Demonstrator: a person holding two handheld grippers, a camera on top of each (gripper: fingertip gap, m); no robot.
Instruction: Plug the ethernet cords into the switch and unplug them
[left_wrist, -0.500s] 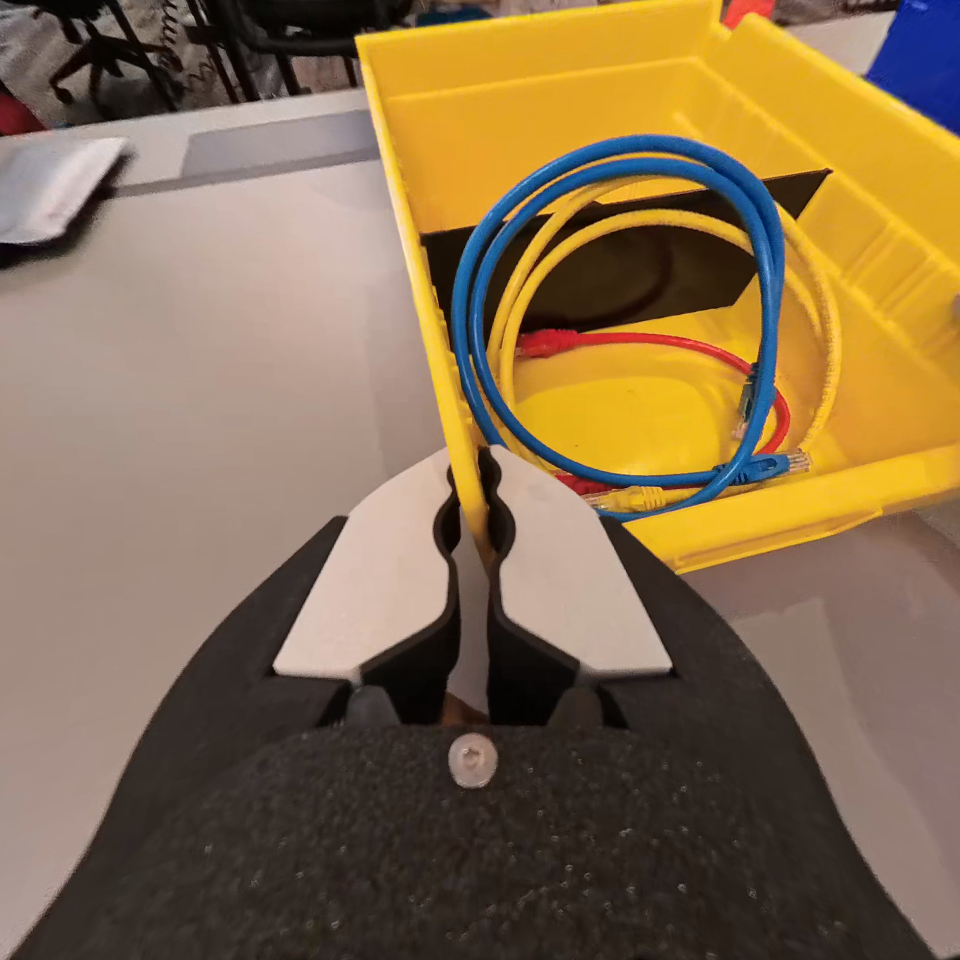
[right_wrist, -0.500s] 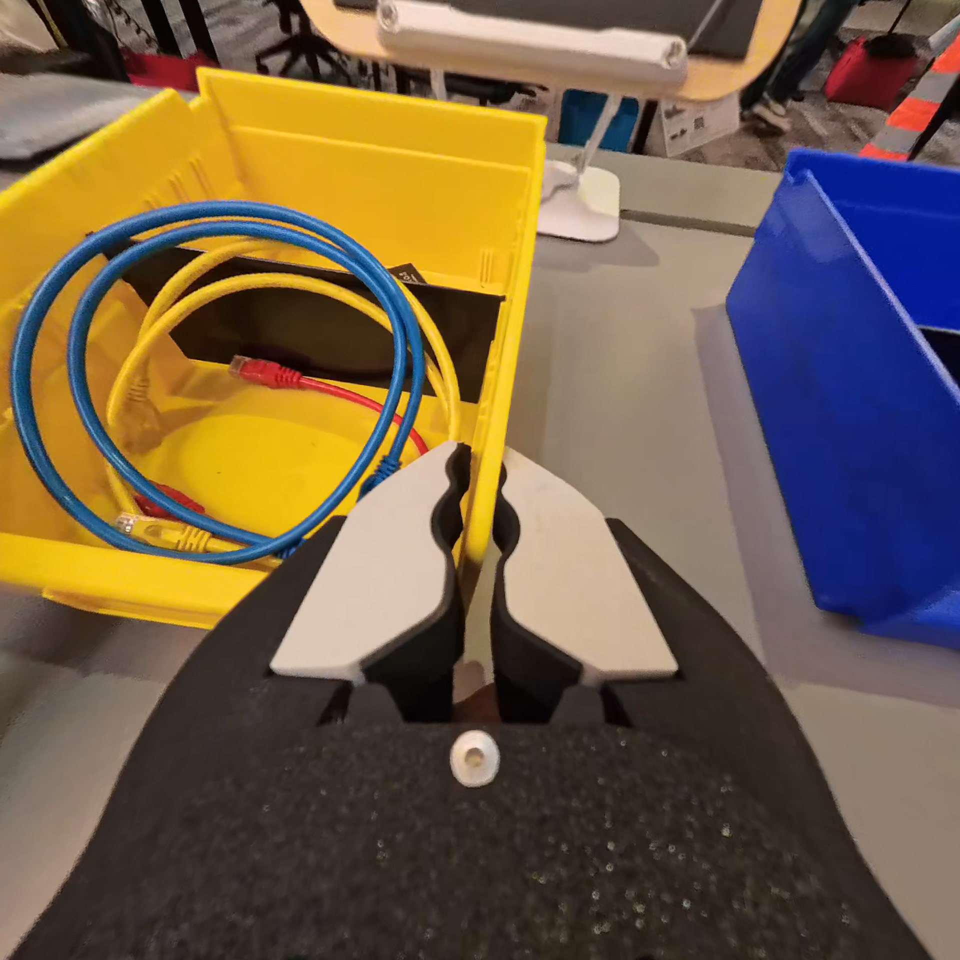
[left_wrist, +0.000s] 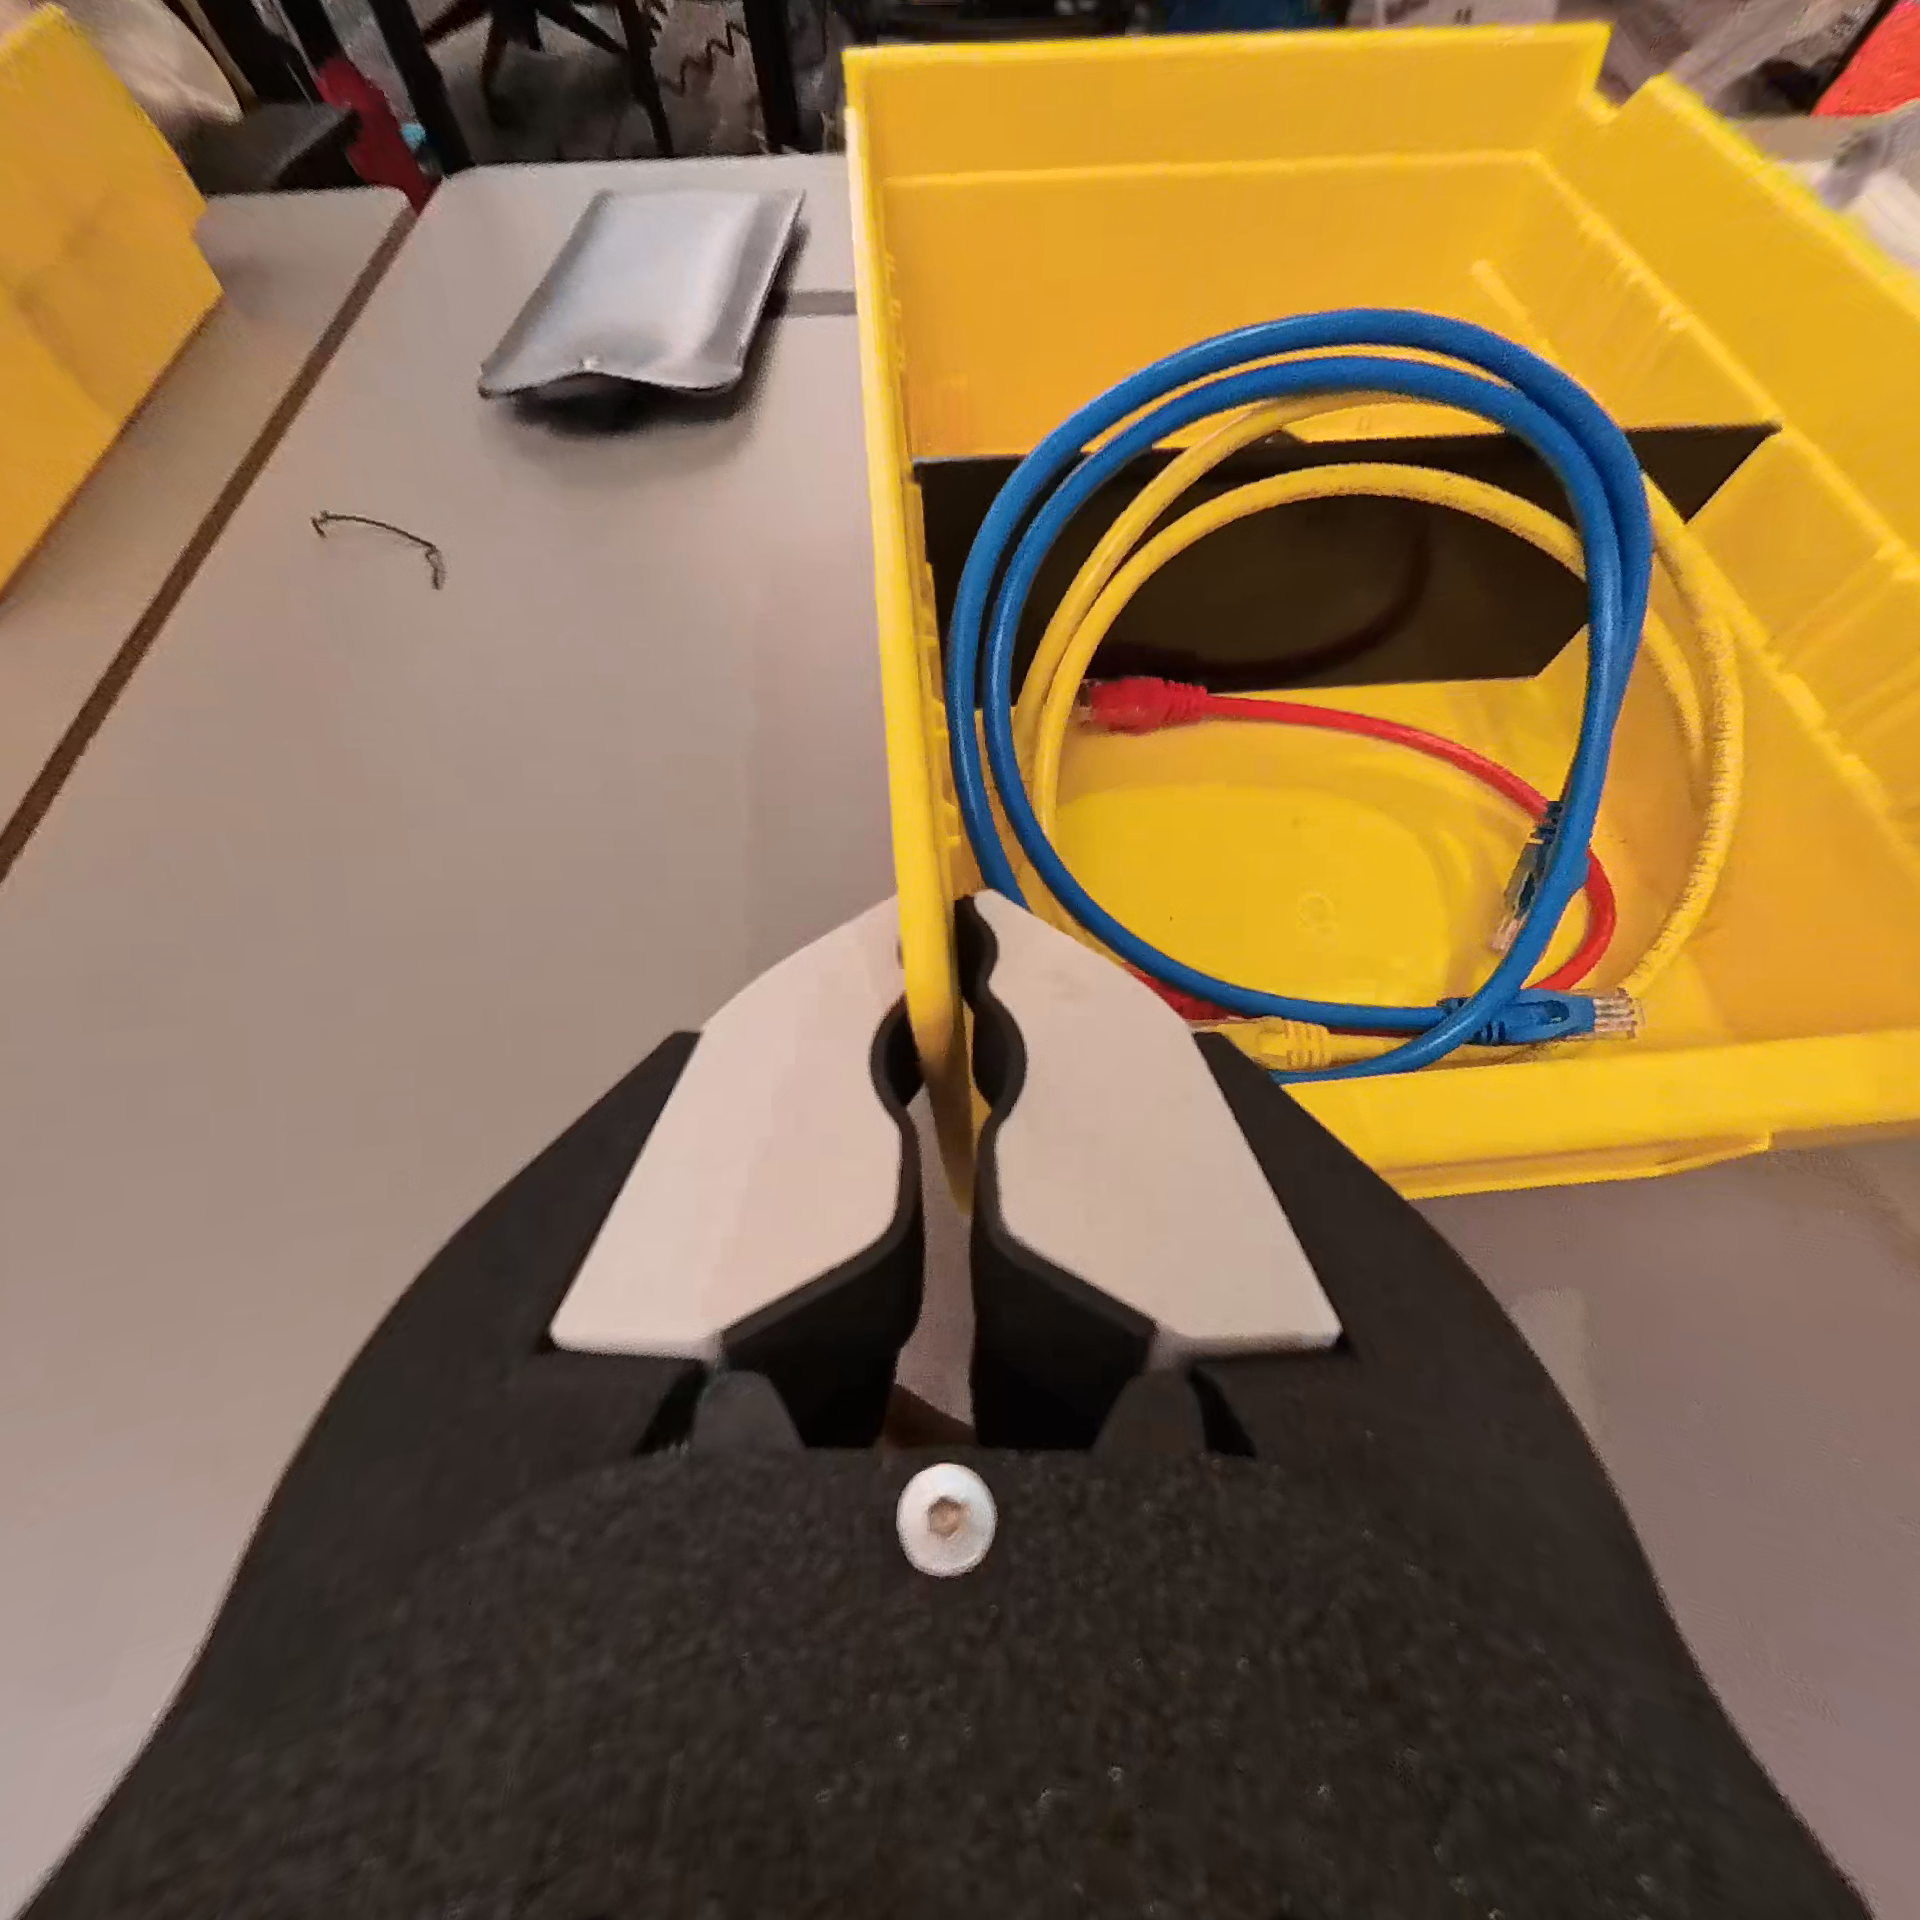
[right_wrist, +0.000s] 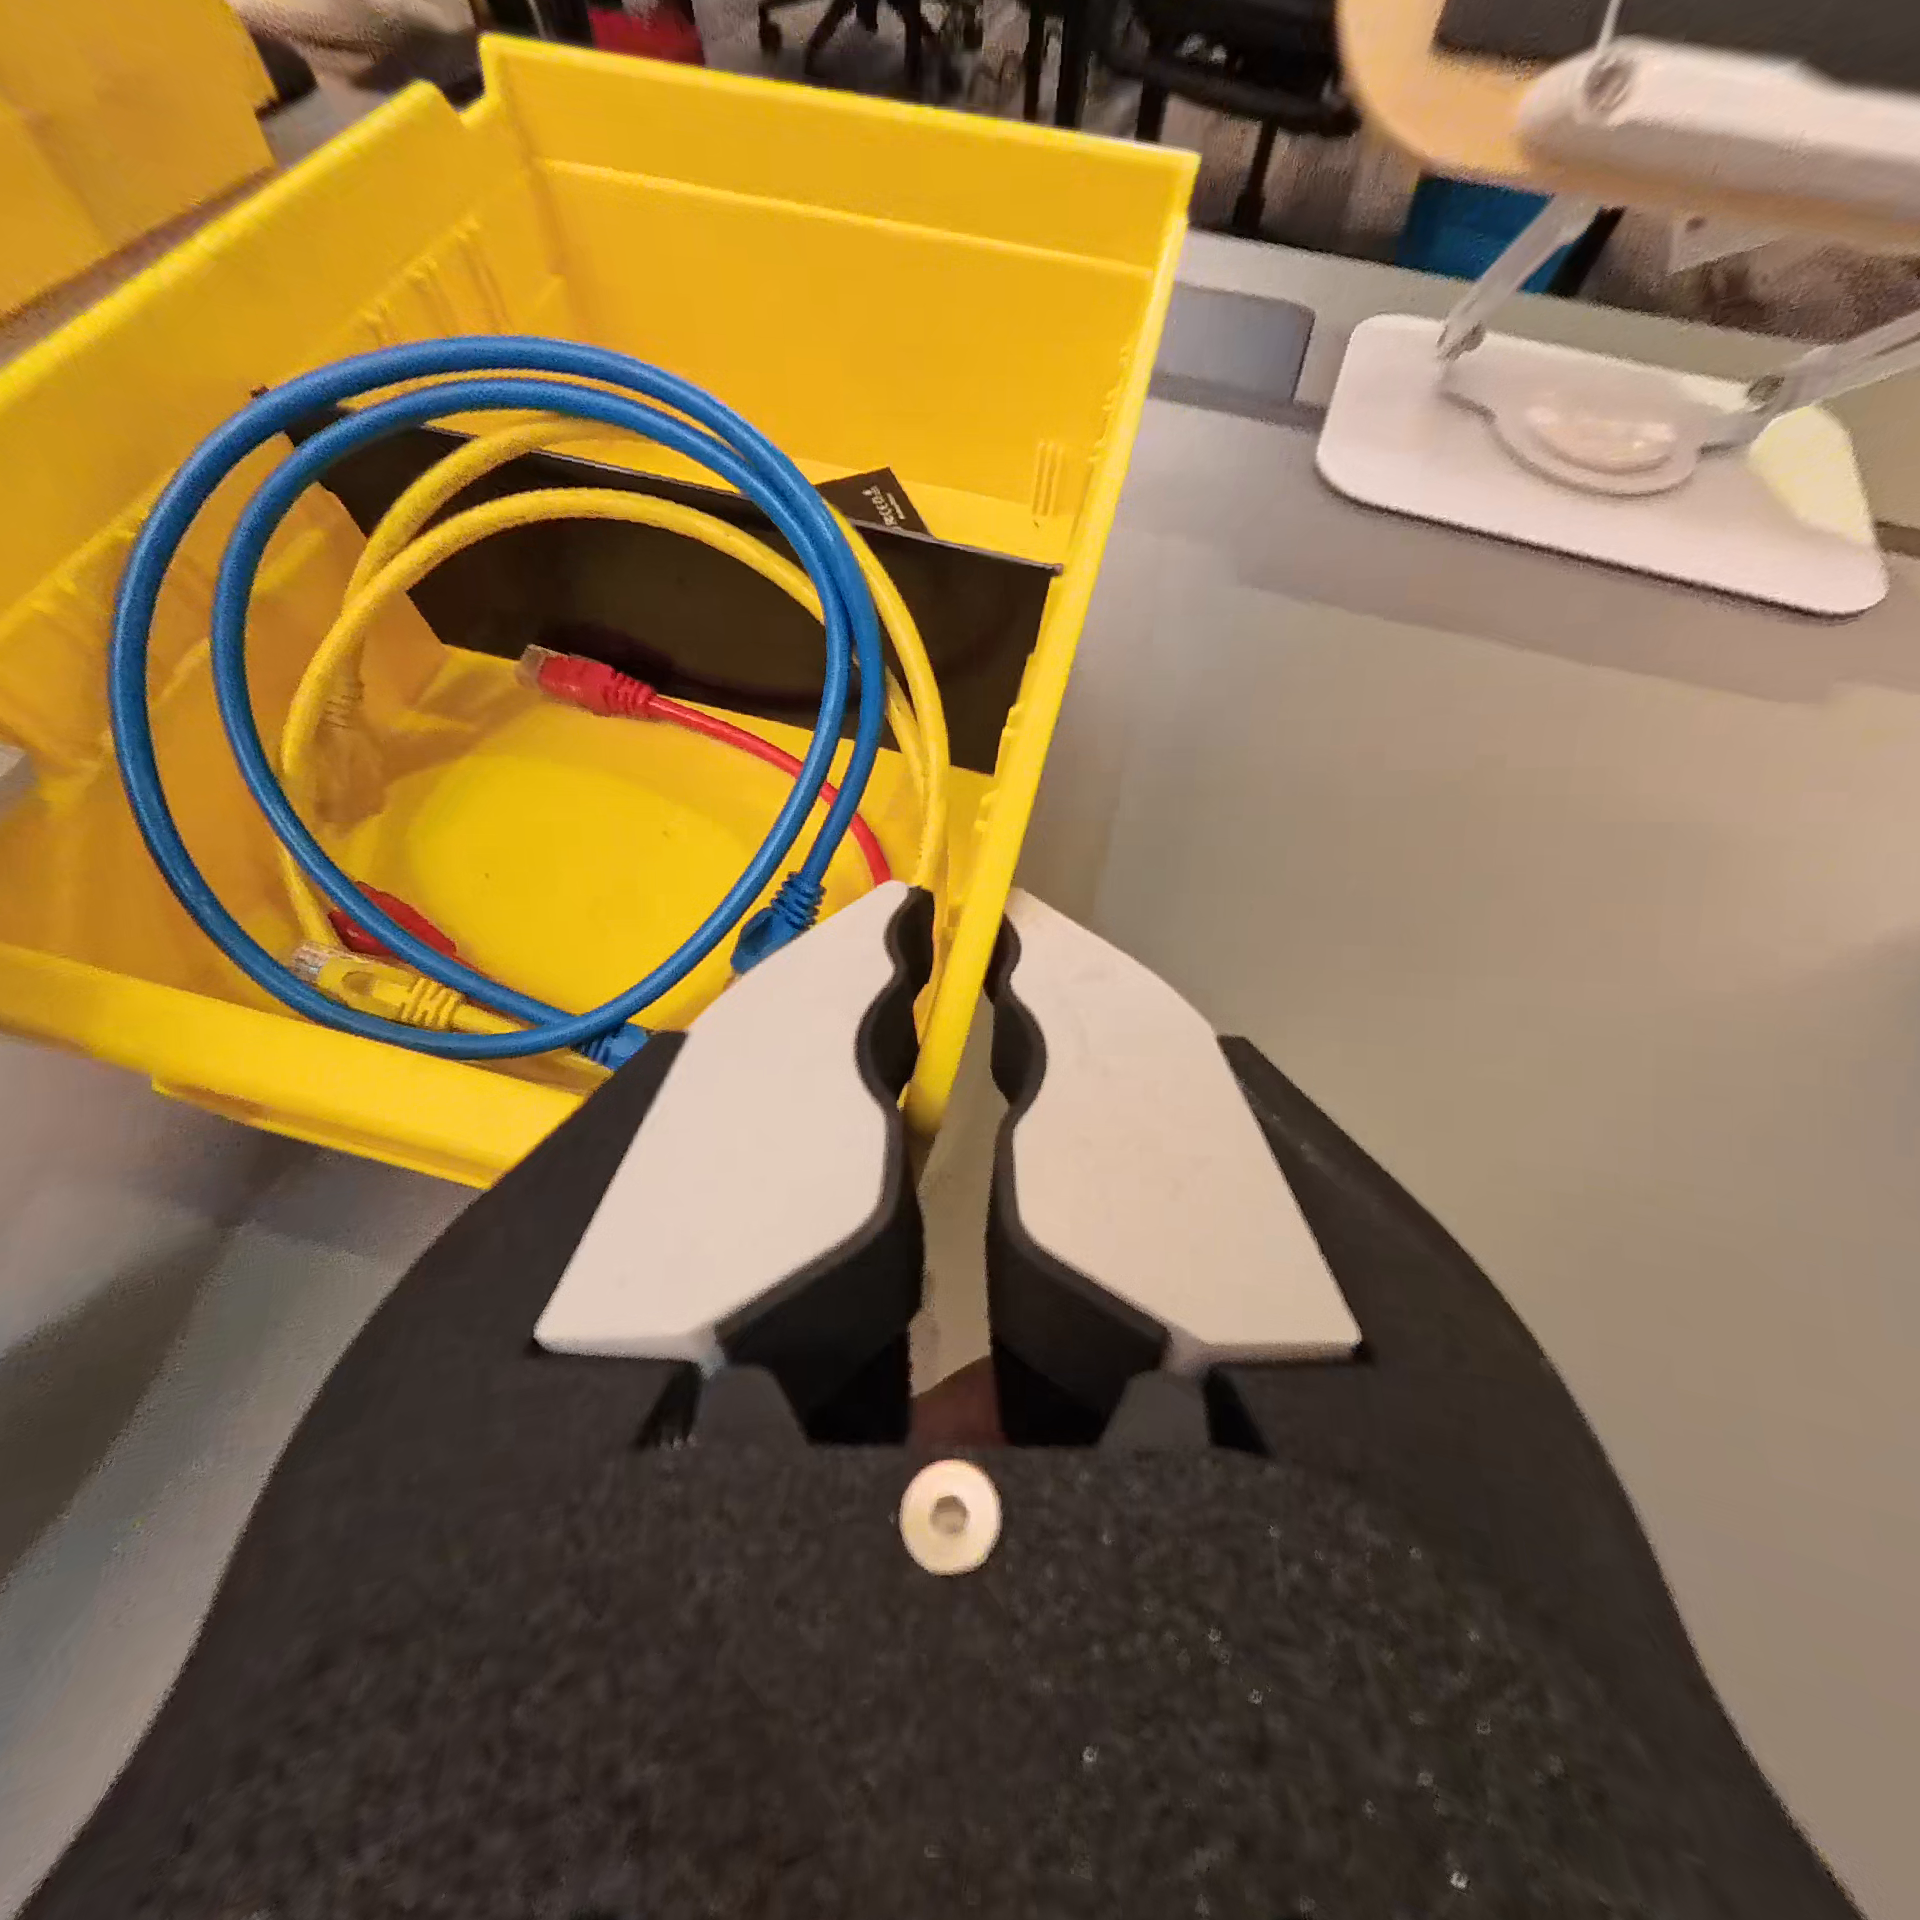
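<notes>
Cables lie coiled in the front compartment of a yellow bin (left_wrist: 1195, 270) on the grey worktop (left_wrist: 468, 779): a blue ethernet cord (left_wrist: 971, 665) looped twice, a yellow ethernet cord (left_wrist: 1704, 790) inside that loop, and a red ethernet cord (left_wrist: 1351, 722) beneath both, its plug pointing at the bin's left wall. A black divider (left_wrist: 1299, 613) stands across the bin behind the coils. No switch is in view.

The left gripper (left_wrist: 940, 914) has its jaws pinching the bin's left wall near the front corner, one finger outside, one inside. The right gripper (right_wrist: 961, 914) has its jaws closed on the bin's right wall in the same way, near the front corner.

On the worktop to the left of the bin lie a grey pouch (left_wrist: 649, 296) and a thin bent wire (left_wrist: 379, 540). To the right stands a white lamp base (right_wrist: 1600, 478).
</notes>
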